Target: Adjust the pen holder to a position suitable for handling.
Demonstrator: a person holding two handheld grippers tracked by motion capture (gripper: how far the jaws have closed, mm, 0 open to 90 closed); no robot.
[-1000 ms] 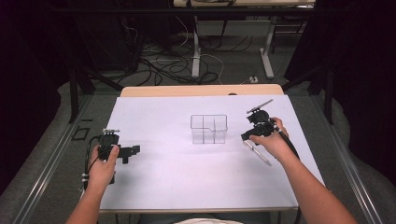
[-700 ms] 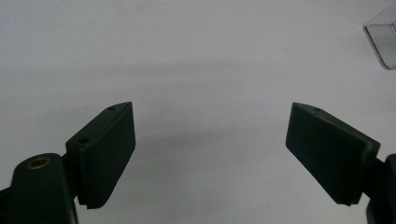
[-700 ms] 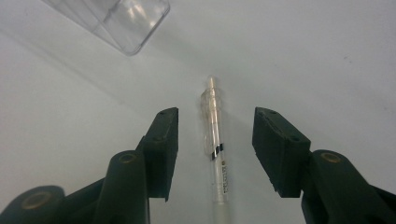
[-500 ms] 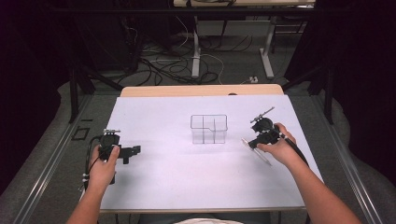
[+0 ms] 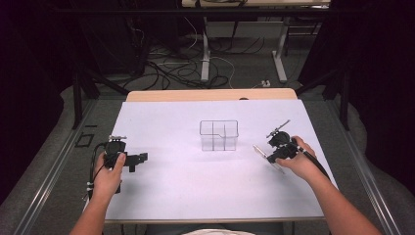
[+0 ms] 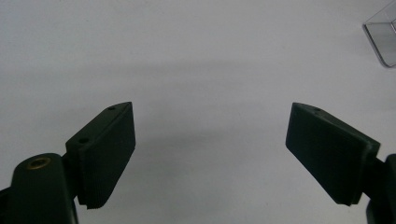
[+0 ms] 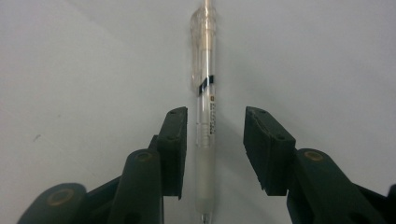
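On the table's right side: the pen lay flat on the white table, just right of the clear divided box.
Right tongs: they straddled the pen's barrel, the jaws having just been closing, with a gap left on each side and the pads not yet pressing.
Left tongs: wide open over bare table, holding nothing, well apart from the pen.
Step in hand: judged to be the grasp of the pen by the right tongs.
Next move: it likely called for closing squarely on the barrel near the grip, since a round, slick pen could roll or tilt, then lifting towards the box.
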